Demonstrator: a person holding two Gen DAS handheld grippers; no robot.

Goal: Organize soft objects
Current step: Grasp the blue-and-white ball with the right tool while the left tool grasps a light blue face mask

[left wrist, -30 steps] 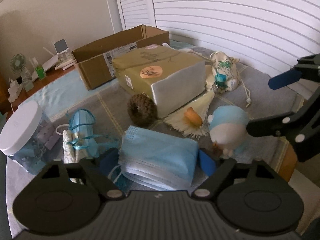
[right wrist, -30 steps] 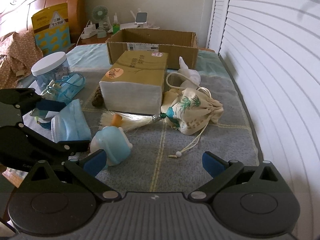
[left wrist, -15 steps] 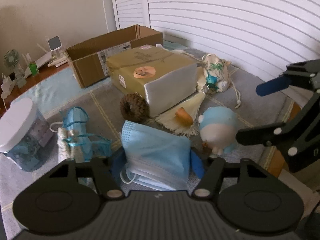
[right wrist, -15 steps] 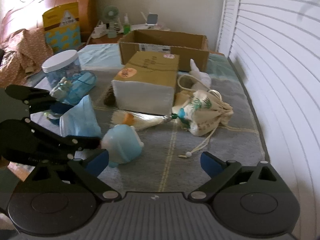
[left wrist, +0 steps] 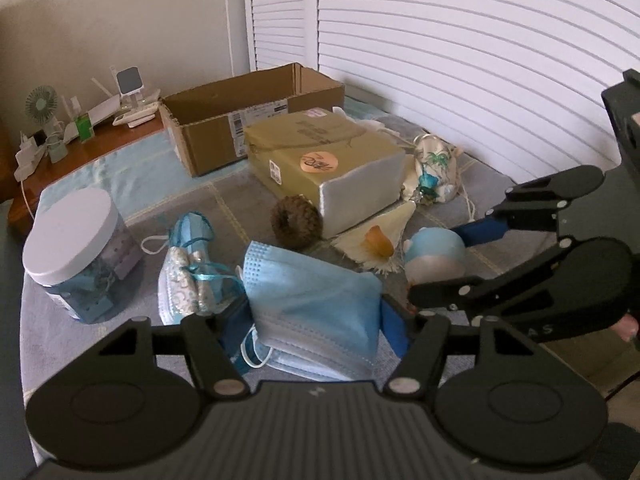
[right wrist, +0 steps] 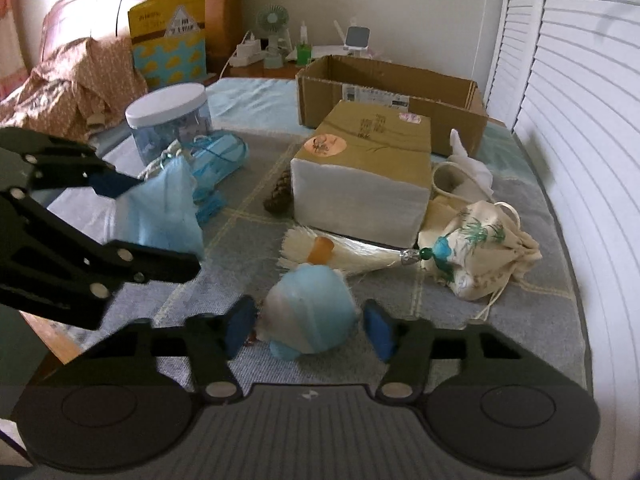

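Now noted: left tongs (left wrist: 316, 314) clamped on blue face mask (left wrist: 316, 300); right tongs (right wrist: 308, 326) closing around blue plush toy (right wrist: 310, 314), lower centre, contact unclear.

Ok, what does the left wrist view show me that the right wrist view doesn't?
Left wrist only: the face mask front-on, clamped in the left gripper, whose jaws have just been closing. Right wrist only: the headboard, brown cloth, yellow bag, and the right gripper, jaws just closing, one pad a sliver off the plush toy. Both: cardboard box, wrapped package, jar.
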